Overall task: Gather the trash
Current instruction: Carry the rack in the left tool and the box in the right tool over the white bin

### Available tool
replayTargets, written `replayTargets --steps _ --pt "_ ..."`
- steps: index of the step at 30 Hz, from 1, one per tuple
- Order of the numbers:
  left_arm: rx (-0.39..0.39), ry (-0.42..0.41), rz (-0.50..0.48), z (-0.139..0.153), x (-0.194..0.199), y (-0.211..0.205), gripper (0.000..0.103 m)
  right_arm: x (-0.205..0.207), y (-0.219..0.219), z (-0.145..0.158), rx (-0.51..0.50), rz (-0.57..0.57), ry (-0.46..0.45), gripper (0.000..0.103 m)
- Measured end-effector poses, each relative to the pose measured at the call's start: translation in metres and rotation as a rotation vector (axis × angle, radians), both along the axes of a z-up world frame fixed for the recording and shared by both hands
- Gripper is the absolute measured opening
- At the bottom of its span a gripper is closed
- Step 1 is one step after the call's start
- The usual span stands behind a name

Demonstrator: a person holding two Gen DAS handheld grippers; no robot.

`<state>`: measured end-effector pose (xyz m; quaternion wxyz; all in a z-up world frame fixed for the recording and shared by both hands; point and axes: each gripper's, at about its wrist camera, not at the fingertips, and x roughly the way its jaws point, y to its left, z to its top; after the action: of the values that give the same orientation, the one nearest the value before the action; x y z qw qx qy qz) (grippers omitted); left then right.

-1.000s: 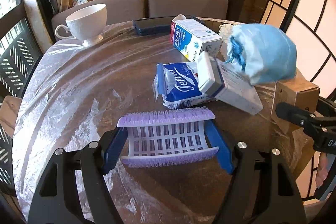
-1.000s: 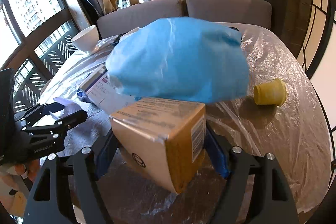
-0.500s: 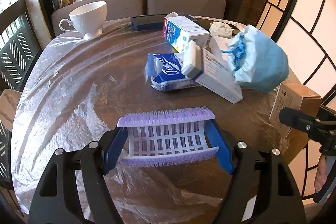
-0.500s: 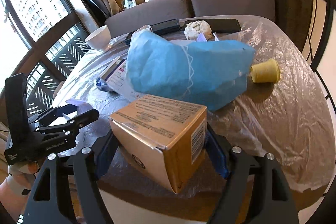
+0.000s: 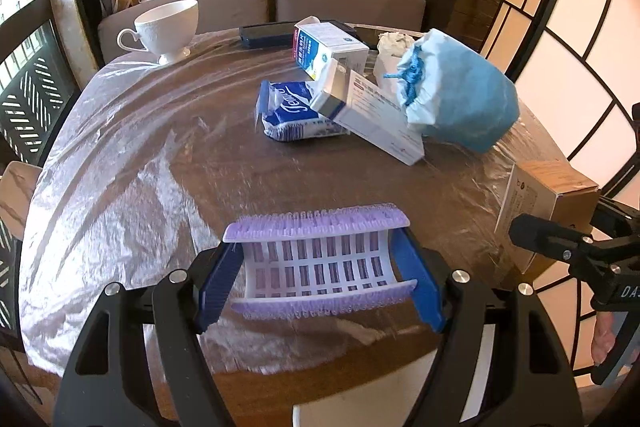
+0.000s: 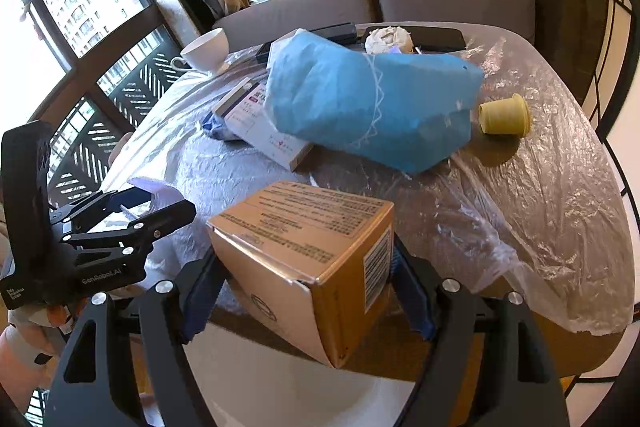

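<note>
My left gripper (image 5: pixel 318 275) is shut on a purple and white plastic tray piece (image 5: pixel 316 259), held over the near edge of the round table (image 5: pixel 132 155). My right gripper (image 6: pixel 308 287) is shut on a brown cardboard box (image 6: pixel 308 239), held at the table's near right edge; the box also shows in the left wrist view (image 5: pixel 544 203). On the table lie a blue bag (image 6: pixel 372 103), a white medicine box (image 5: pixel 372 115), a blue tissue pack (image 5: pixel 292 111), a milk carton (image 5: pixel 328 47), a crumpled paper ball (image 6: pixel 388 39) and a yellow paper cup (image 6: pixel 504 115).
A white teacup (image 5: pixel 168 27) stands at the far left of the table. Dark phones or cases (image 5: pixel 268 33) lie at the back. A wrinkled clear plastic sheet (image 6: pixel 560 207) covers the tabletop. Brown chairs (image 5: pixel 344 3) stand behind the table, and a white seat (image 6: pixel 280 387) sits below its near edge.
Both grippers have pulled back toward the near edge of the table with their loads. The blue bag and the other trash now look farther away.
</note>
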<state>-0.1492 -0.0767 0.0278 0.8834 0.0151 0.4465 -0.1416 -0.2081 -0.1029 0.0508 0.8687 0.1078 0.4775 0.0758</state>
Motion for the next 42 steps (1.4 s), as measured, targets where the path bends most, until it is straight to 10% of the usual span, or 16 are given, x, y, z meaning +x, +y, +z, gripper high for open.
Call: replayTargets --steps 20,42 --pt "-0.032 0.001 -0.008 0.014 -0.06 -0.012 0.076 -0.064 -0.004 0.017 0.047 0.08 0.019 0.075" --pt "0.008 0.104 -0.022 -0.022 -0.116 -0.036 0.076 -0.11 0.0 -0.031 0.017 0.163 0.162 0.075"
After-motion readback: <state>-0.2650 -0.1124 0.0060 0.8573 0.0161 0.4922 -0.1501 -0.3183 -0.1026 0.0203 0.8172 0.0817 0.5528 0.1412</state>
